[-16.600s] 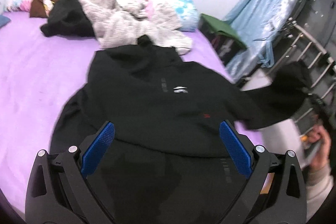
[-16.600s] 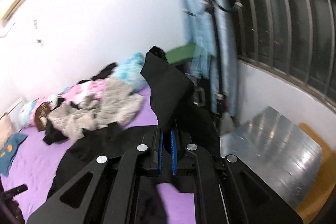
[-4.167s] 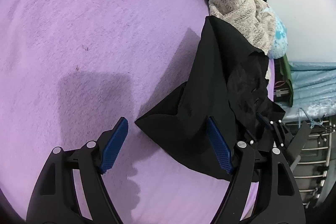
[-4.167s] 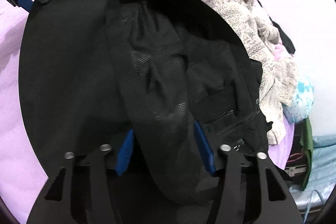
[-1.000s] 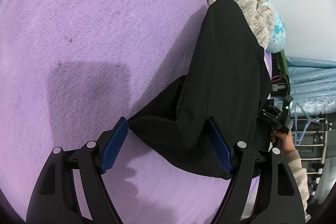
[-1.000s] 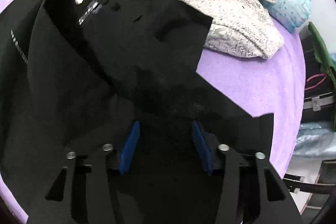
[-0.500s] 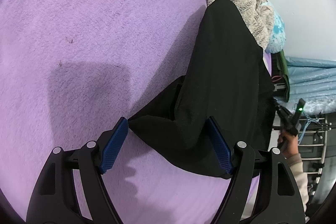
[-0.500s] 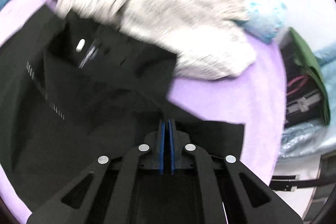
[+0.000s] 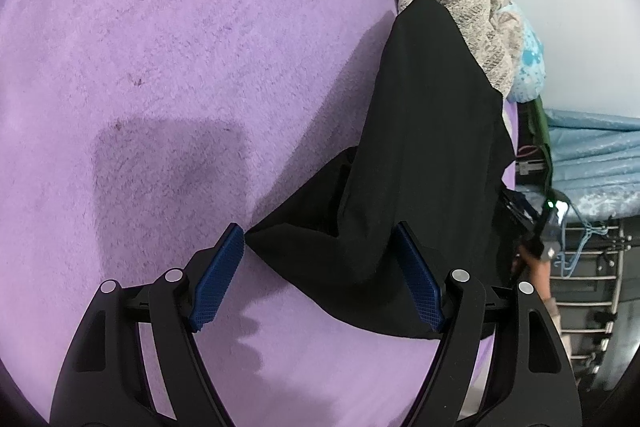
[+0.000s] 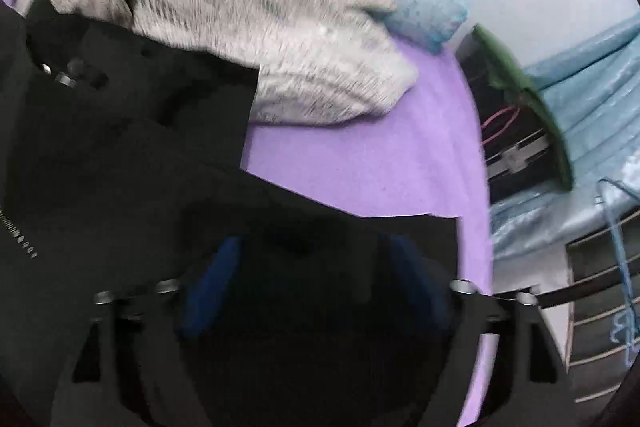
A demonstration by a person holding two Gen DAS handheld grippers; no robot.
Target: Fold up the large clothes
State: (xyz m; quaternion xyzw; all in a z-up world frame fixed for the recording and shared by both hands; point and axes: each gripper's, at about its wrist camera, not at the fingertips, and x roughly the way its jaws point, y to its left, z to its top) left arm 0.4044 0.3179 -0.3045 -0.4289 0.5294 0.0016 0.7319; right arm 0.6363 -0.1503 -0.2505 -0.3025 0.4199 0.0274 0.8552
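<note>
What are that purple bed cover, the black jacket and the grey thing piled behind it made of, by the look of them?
Purple bed cover: probably fleece or plush; matte, with a short fuzzy nap.
Black jacket: seems a smooth woven synthetic; flat, only faintly shiny, folding in crisp edges, with metal snaps and zipper teeth.
Grey garment: likely a knit, wool or acrylic; mottled, fuzzy, ribbed texture, though blurred here.

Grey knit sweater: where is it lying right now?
In the right wrist view the grey knit sweater lies heaped at the top, beyond the black jacket, with the blue patterned pillow at its right.
</note>
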